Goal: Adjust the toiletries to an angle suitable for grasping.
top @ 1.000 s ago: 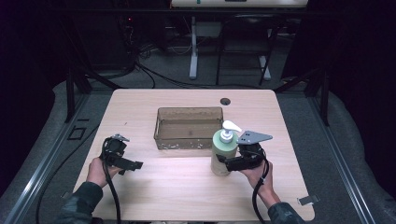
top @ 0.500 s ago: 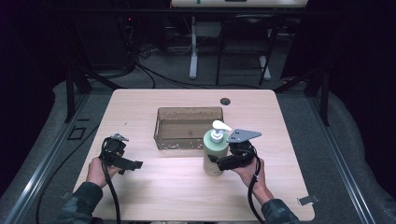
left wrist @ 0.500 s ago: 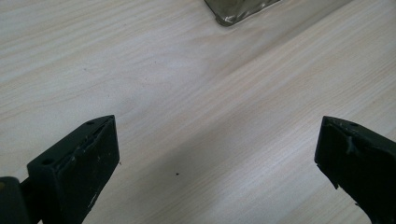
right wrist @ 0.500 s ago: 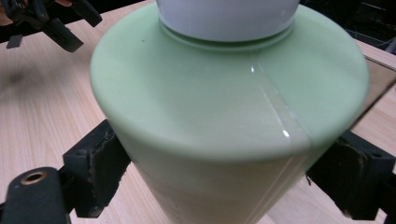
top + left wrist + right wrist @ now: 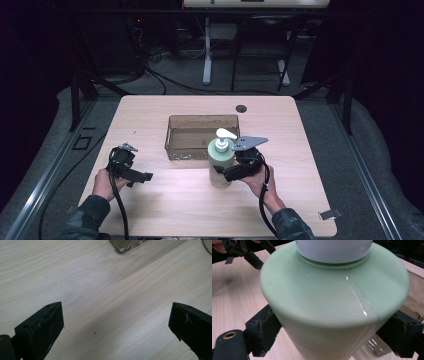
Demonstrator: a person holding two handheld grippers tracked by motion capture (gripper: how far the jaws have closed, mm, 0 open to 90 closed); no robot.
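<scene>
While gripped by right tongs [image 5: 332,332], smooth green conical bottle [image 5: 332,305]; left tongs [image 5: 116,325] wide apart, empty.

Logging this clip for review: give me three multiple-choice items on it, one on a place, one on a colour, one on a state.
1. Where is the clear bin?
A. mid-table, beyond the bottle
B. on the floor
C. at the table's left edge

2. What colour is the pump bottle's body?
A. red
B. pale green
C. black

3. How is the left gripper?
A. shut on the bottle
B. shut on the bin
C. open, holding nothing

Answers: 1 A, the high view shows it there. 2 B, seen between the right gripper's jaws. 3 C, bare table lies between its jaws.
</scene>
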